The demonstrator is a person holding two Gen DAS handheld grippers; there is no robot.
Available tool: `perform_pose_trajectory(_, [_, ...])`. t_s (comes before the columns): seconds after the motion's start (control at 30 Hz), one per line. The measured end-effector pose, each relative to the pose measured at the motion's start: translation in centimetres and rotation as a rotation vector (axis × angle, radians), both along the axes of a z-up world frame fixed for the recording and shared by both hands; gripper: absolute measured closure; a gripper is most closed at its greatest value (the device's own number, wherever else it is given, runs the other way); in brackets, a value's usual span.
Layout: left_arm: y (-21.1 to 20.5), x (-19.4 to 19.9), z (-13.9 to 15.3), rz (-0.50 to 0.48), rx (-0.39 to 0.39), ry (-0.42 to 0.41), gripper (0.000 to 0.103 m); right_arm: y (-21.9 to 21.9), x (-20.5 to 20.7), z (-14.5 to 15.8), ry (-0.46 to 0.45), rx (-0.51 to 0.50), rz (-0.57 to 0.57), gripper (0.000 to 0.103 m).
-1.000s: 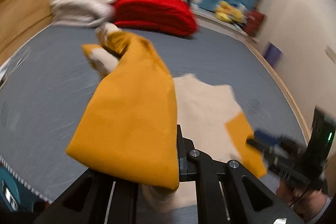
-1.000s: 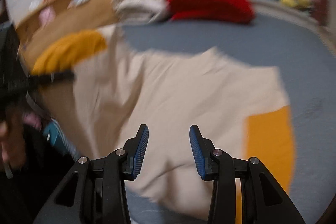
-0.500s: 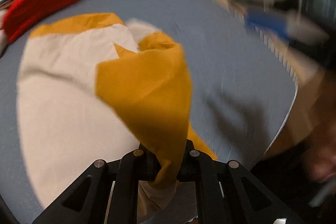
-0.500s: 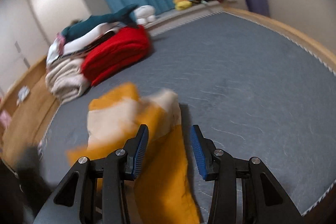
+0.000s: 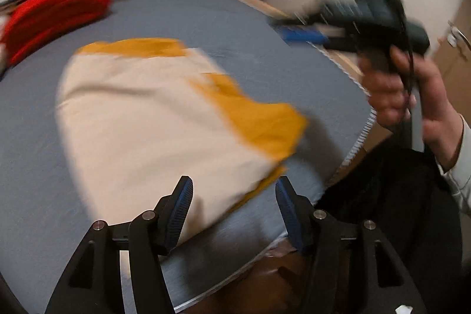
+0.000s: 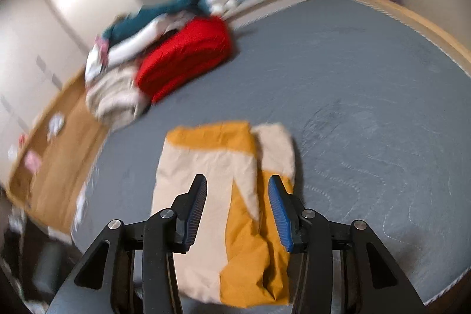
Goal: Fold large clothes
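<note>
1. Since a second ago the yellow sleeve panel has left the left gripper [image 5: 234, 209] — then it hung pinched in the jaws, now it lies across the cream-and-yellow garment [image 5: 153, 119] and the jaws are opening with nothing between them.
2. That garment lies flat on the grey mattress [image 5: 206, 16], near the edge closest to the person, folded into a long narrow shape with the yellow panel [image 6: 253, 240] on top along its right side.
3. In the right wrist view the right gripper [image 6: 237, 211] hangs just above the near end of the garment, jaws apart and opening a little; cloth shows behind the gap but the pads press on nothing.
4. From the left wrist view, the person's right hand [image 5: 412, 96] holds that tool off the mattress edge, blurred.
5. Risk, as I judge it: the folded-over sleeve sits loosely with a ridge along it, so a hasty pinch at the near end could catch only the top layer and drag the fold open.
6. A second risk — the garment's corner is close to the mattress edge, so a pull toward the person could slide it off.
7. Stacked clothes [image 6: 182, 55] lie well apart, at the far side.
</note>
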State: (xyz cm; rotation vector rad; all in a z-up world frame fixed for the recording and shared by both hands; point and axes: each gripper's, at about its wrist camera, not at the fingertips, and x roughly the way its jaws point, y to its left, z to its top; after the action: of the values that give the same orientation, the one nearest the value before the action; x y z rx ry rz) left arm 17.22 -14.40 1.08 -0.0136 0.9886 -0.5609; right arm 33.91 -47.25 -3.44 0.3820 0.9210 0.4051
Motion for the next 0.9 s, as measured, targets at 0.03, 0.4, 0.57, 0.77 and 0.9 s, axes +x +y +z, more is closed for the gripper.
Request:
perform_pose_trajectory(0.03, [2.2, 0.1, -0.4, 0.044, 0.016, 0.005, 0.048, 0.9, 0.0, -0.9, 0.025, -0.013, 0.043, 0.055])
perform_pose_trajectory(0.4, [13.1, 2.1, -6.4, 0.445, -0.194, 0.236, 0.048, 6.1, -0.1, -12.2, 0.33, -0.257, 0.093, 0.055])
perform_pose_trajectory(0.57, [11.2, 3.3, -8.4, 0.377, -0.195, 0.296, 0.048, 5.8, -1.3, -12.1, 0.299, -0.235, 0.111, 0.091])
perform_pose_trajectory(0.77, [11.1, 3.8, -9.3, 0.366, -0.226, 0.338, 0.044, 3.7, -3.7, -6.5, 0.122, -0.083, 0.085, 0.096])
perform_pose_trajectory(0.9, [9.0, 4.0, -9.7, 0.289, -0.129, 0.322, 0.039, 2.6, -4.6, -6.7, 0.149, -0.163, 0.072, 0.097])
